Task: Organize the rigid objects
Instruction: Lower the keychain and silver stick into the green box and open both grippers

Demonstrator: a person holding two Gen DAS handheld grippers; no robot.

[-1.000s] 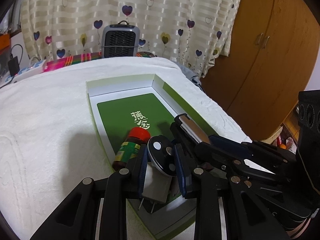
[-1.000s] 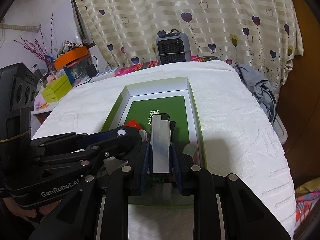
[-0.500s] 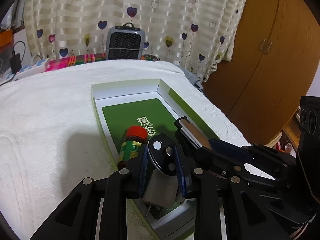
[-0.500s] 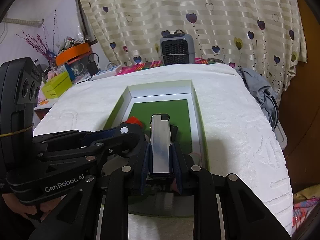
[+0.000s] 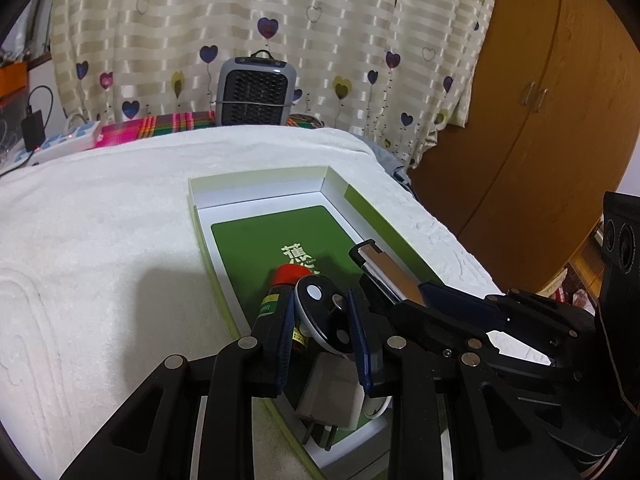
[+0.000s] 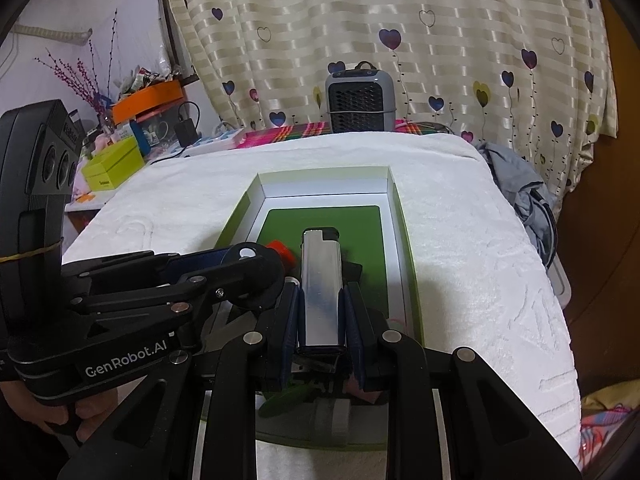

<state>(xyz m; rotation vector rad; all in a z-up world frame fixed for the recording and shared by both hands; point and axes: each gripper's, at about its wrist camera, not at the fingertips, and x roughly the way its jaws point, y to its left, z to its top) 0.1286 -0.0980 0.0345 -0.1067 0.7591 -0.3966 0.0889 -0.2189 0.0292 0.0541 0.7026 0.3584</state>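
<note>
My left gripper is shut on a round dark disc with a white rim, held on edge over the near end of an open green and white box. Beneath it in the box lie a small bottle with a red cap and a white plug adapter. My right gripper is shut on a silver lighter that points forward over the same box. The right wrist view shows the left gripper just to the left, with the red cap behind it.
The box rests on a white towel-covered surface. A small grey heater stands beyond the far edge before a heart-print curtain. A wooden wardrobe is on the right. A cluttered side table with a yellow-green box is on the left.
Both views have drifted slightly, so the box sits a little further right in the left wrist view. Both grippers keep hold of the disc and the lighter.
</note>
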